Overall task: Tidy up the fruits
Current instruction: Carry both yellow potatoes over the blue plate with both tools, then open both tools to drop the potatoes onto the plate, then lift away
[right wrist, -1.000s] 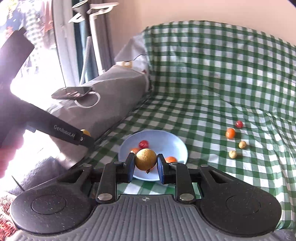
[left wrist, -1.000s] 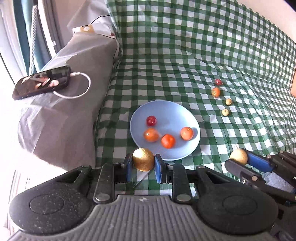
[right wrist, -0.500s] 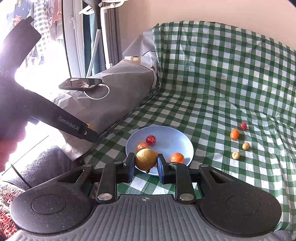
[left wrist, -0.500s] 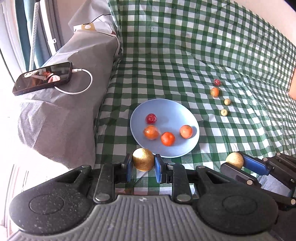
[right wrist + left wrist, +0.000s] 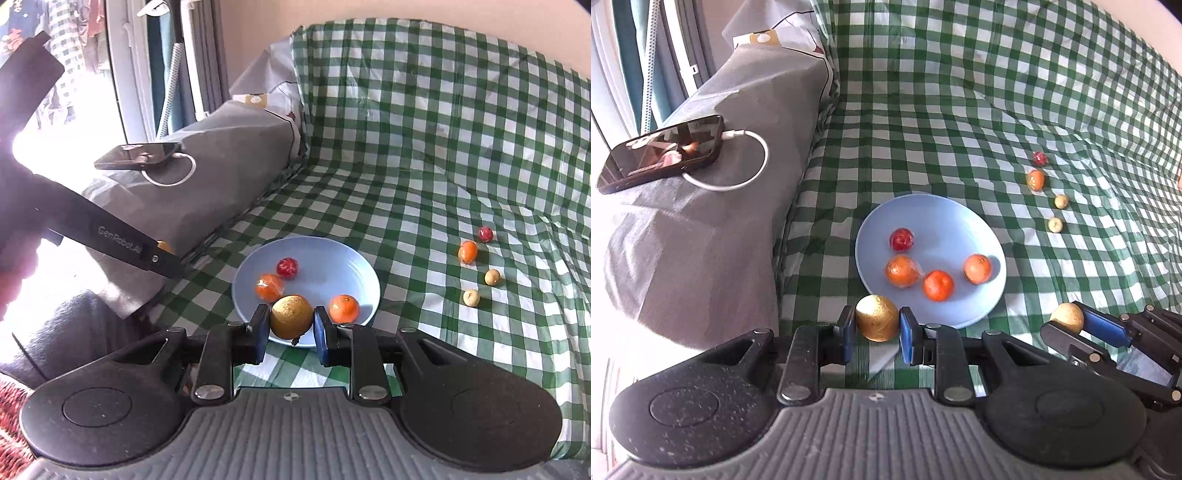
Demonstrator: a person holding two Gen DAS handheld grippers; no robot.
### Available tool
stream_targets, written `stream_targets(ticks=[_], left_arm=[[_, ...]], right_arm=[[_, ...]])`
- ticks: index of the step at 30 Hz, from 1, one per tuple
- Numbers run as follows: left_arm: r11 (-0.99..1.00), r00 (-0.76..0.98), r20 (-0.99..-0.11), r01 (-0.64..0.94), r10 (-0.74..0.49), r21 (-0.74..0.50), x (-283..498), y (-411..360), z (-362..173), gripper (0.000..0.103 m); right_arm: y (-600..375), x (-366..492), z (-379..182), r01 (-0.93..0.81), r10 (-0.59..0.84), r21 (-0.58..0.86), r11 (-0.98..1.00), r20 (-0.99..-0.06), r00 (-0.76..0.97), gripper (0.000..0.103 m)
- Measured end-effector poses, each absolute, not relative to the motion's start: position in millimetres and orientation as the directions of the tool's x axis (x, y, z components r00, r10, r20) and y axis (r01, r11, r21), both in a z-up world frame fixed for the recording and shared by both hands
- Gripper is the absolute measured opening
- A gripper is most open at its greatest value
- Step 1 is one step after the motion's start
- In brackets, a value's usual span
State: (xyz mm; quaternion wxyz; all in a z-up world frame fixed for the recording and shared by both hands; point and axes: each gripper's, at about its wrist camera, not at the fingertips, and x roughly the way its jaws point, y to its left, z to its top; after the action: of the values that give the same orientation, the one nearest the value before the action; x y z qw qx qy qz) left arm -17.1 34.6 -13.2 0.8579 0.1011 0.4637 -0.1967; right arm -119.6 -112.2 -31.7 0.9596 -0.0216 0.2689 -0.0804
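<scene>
The left tongs (image 5: 877, 328) pinched a golden-brown round fruit (image 5: 877, 323) between the 2 blue pads, just at the near rim of the light blue plate (image 5: 945, 221). The right tongs (image 5: 290, 328) likewise pinched a second golden-brown fruit (image 5: 291, 316), which was held over the near edge of the plate (image 5: 332, 254) in the right wrist view; the left wrist view showed the same right tongs (image 5: 1071, 323) low at the right, beside the plate, with that fruit (image 5: 1067, 317) between them. The plate rested on a green-and-white checked cloth (image 5: 923, 110) and carried 4 fruits: 1 red fruit (image 5: 902, 239) toward the far side, 1 orange fruit in clear wrap (image 5: 902, 271) next to it, and 2 bare orange fruits (image 5: 938, 285) nearer the right rim. Well apart from the plate, to its right, 4 small fruits lay on the cloth in a loose line: 1 red (image 5: 1040, 158) farthest, 1 orange (image 5: 1035, 179) just beside it, then 2 pale tan ones (image 5: 1061, 201) closer in. A grey-covered cushion (image 5: 701, 221) bordered the cloth on the left and supported a dark phone (image 5: 661, 153) with a white cable (image 5: 746, 162) plugged into it.
</scene>
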Motion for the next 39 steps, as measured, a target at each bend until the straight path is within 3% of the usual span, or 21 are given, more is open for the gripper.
stream_targets(ticks=[32,34,36,38,39], left_arm=[[0.861,0.44,-0.875,0.505,-0.201,0.056,111.6,-57.2,-100.9,0.028],[0.849,0.428,-0.877,0.526,-0.22,0.044,112.1,-59.4,-101.5,0.05],[0.85,0.434,-0.872,0.525,-0.226,0.04,108.9,-57.3,-95.7,0.099],[0.853,0.467,-0.85,0.52,-0.243,0.042,100.1,-50.6,-84.1,0.103],[0.853,0.476,-0.845,0.52,-0.244,0.047,95.3,-47.1,-78.2,0.103]], right_arm=[[-178.6,33.3,-90.5,0.153,-0.189,-0.111,0.982,-0.632,0.752,0.027],[-179.4,37.0,-91.3,0.139,-0.176,-0.108,0.984,-0.636,0.752,0.027],[-179.6,37.3,-88.6,0.123,-0.163,-0.107,0.987,-0.639,0.752,0.03],[-179.8,34.5,-82.7,0.122,-0.159,-0.102,0.987,-0.645,0.748,0.057],[-179.2,30.6,-78.4,0.124,-0.158,-0.099,0.987,-0.641,0.751,0.063]])
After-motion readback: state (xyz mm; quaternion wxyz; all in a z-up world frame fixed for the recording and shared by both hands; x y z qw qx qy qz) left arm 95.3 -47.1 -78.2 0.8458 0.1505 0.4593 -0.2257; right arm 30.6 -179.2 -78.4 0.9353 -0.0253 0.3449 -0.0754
